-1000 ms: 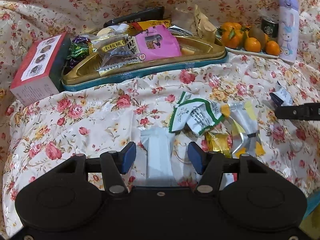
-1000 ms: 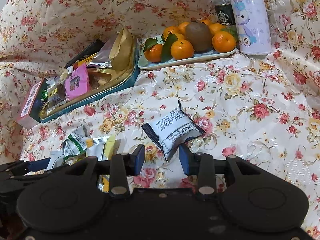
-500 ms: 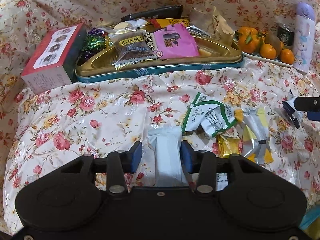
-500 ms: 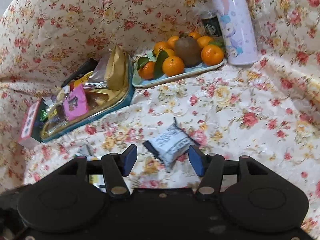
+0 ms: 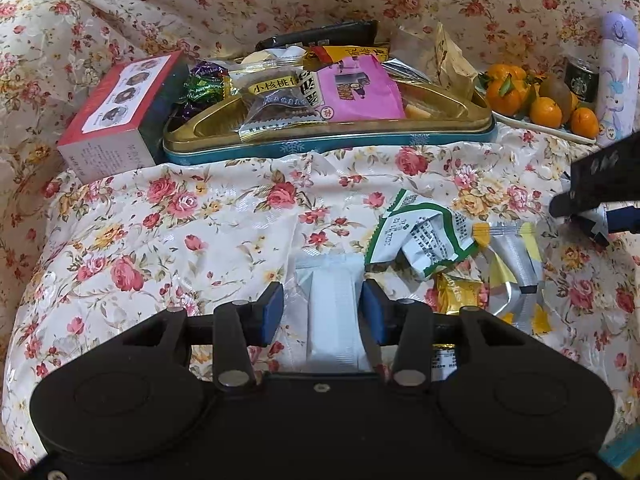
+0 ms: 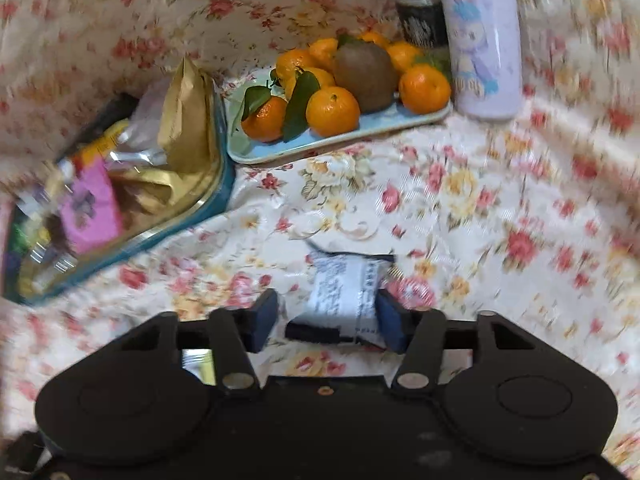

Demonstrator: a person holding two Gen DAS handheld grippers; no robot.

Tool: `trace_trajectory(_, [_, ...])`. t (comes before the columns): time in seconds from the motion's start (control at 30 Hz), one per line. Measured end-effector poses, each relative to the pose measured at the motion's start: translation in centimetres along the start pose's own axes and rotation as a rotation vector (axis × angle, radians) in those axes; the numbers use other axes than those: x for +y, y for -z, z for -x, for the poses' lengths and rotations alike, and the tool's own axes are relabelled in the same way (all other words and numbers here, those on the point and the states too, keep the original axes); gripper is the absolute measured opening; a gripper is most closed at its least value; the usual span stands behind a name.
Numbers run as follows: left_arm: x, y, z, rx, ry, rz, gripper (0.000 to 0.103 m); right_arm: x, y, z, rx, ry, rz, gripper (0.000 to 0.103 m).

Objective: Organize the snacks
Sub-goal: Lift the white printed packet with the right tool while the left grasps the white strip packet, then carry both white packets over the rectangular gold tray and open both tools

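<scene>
My left gripper (image 5: 322, 312) points down at the flowered cloth and is shut on a white packet (image 5: 332, 308) that lies flat between its blue pads. My right gripper (image 6: 326, 320) straddles a grey printed packet with dark ends (image 6: 344, 288). Its jaws are closing: the right pad touches the packet, the left pad stands a little off it. The right gripper's black fingers (image 5: 600, 184) show at the right edge of the left wrist view. A gold tin with a teal wall (image 5: 320, 148) holds several snacks, among them a pink packet (image 5: 356, 92).
Loose on the cloth lie a green-and-white packet (image 5: 420, 232), a silver-and-yellow one (image 5: 516, 264) and a gold one (image 5: 456, 296). A red box (image 5: 116, 116) stands left of the tin. A plate (image 6: 340, 136) of mandarins, a dark can (image 6: 420, 24) and a lilac bottle (image 6: 480, 40) stand behind.
The left jaws closed from wide apart onto the white packet. The right gripper slid forward over the grey packet, opened wider, then narrowed around it.
</scene>
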State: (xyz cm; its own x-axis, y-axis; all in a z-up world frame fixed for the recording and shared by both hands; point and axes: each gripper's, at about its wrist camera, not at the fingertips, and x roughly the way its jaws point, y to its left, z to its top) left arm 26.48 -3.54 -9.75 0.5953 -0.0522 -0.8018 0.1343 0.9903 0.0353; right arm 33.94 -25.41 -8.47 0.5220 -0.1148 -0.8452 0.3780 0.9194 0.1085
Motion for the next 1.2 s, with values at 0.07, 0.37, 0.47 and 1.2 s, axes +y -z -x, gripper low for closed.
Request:
trace_trajectory(0.07, [0.0, -0.1, 0.0, 0.005, -0.001, 0.003, 0.052, 1.1, 0.4, -0.3, -0.023, 0.068, 0.075, 0.04])
trace_trajectory(0.37, [0.0, -0.2, -0.2, 0.019, 0.001, 0.003, 0.052, 1.0, 1.2, 1.0, -0.075, 0.112, 0.114, 0.034])
trace_trajectory(0.47, [0.0, -0.1, -0.2, 0.012, -0.001, 0.005, 0.052, 0.3, 2.0, 3.4, -0.097, 0.092, 0.13, 0.034])
trace_trajectory(1.2, [0.4, -0.1, 14.9, -0.166, 0.026, 0.018, 0.029, -4.8, 10.8, 20.3, -0.354, -0.264, 0.155, 0.034])
